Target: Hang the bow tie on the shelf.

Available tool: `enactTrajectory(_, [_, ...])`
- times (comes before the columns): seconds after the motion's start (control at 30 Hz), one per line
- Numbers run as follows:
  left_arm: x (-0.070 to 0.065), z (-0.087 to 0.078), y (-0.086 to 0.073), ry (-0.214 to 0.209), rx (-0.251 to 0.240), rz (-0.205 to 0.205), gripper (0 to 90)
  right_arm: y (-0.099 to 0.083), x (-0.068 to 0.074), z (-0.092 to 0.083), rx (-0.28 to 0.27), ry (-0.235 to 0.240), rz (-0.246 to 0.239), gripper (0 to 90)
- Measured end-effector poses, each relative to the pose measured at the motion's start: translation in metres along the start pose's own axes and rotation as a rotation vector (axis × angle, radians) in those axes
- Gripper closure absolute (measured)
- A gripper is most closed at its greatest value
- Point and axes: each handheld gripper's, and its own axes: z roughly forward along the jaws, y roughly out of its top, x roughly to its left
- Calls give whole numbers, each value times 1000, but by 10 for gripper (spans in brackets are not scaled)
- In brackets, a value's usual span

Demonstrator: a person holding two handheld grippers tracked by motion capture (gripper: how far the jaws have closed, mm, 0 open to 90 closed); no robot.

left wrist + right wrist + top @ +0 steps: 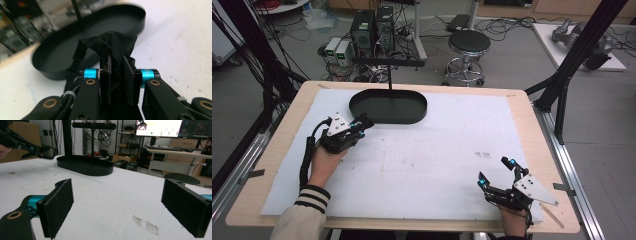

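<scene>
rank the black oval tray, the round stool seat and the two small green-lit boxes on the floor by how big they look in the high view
1. The black oval tray, clearly largest.
2. The round stool seat, though it stands farther from the camera, so its true size is unsure.
3. The two green-lit boxes, smallest; they look alike, so no ranking between them.

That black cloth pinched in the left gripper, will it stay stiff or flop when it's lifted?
The black cloth probably flops: it bunches and folds above the left gripper. It looks thin, so likely light. Its strap droops, so it may dangle and snag.

Open mat — tray behind
</scene>
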Motion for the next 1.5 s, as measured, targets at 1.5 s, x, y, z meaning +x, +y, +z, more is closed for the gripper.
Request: enactTrajectory(1.5, [38, 19, 74, 426, -426, 111, 773, -6, -3, 2, 20, -2, 4, 99])
